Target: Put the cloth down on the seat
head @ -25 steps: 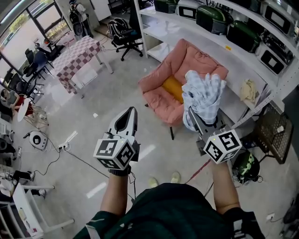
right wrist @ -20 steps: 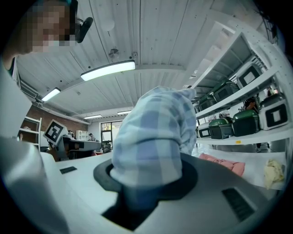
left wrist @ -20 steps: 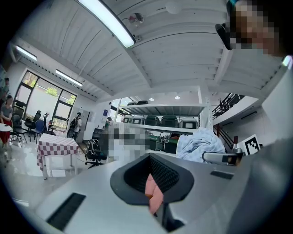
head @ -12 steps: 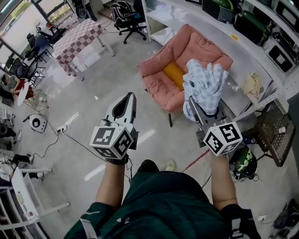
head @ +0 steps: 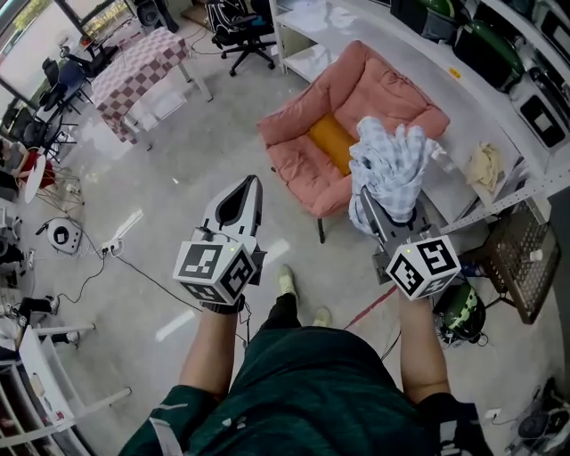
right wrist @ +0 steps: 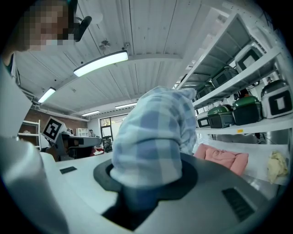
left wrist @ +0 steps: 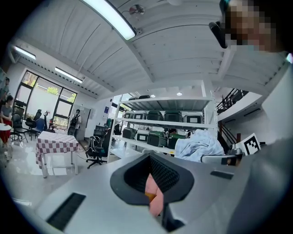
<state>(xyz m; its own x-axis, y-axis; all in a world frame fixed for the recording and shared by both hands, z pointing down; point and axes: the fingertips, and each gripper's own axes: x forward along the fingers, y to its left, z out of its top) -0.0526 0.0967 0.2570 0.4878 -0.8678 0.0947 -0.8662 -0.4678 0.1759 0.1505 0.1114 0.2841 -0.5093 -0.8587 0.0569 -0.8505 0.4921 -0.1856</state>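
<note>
My right gripper (head: 368, 214) is shut on a bunched blue-and-white checked cloth (head: 389, 165), held up in the air just in front of a pink armchair (head: 298, 151) with an orange cushion (head: 329, 142) on its seat. In the right gripper view the cloth (right wrist: 153, 137) fills the space between the jaws and rises above them, and the armchair (right wrist: 222, 157) lies low to the right. My left gripper (head: 253, 181) is to the left over bare floor, its jaws together and holding nothing. From the left gripper view the cloth (left wrist: 197, 146) shows at the right.
White shelving (head: 463, 89) with green and black appliances runs behind the armchair. A checked table (head: 134, 76) and an office chair (head: 236, 22) stand at the far left. A wire basket (head: 517, 258) and a green bag (head: 463, 312) sit to the right. Cables (head: 134, 267) cross the floor.
Both grippers have moved forward toward the armchair and a little lower. The person has stepped forward, one foot now ahead. The cloth stays held in the right gripper.
</note>
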